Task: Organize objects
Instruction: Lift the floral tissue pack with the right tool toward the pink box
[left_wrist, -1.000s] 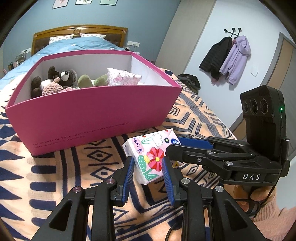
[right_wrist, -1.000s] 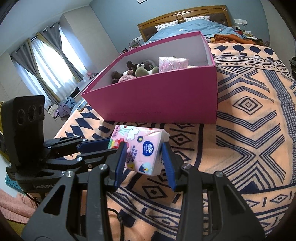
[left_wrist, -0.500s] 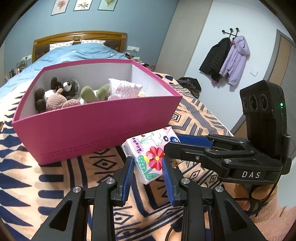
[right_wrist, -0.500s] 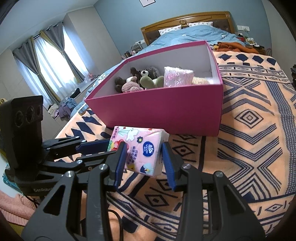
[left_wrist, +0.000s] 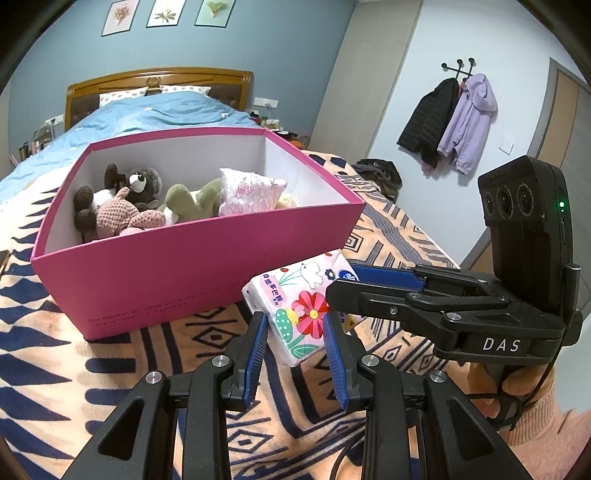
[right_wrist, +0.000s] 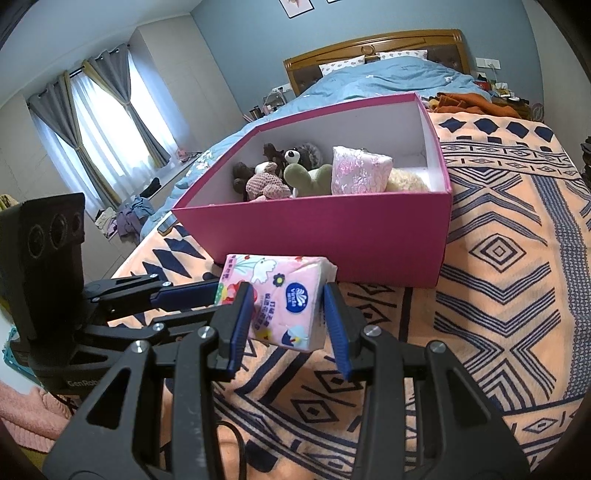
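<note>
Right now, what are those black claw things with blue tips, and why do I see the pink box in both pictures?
They are two hand-held grippers: tongs that a person squeezes, one in each hand. Each carries a small camera looking along its fingers, so each picture is one gripper's own view of the same bed.

In the left view, the left hand-held gripper is at the bottom and the right one reaches in from the side. In the right view, the right hand-held gripper is at the bottom.

Both are shut on the same flowery tissue pack, lifted off the patterned blanket.

Behind it stands the pink box, open on top. It holds stuffed toys and another pink tissue pack. The flowery pack probably goes in next.
</note>
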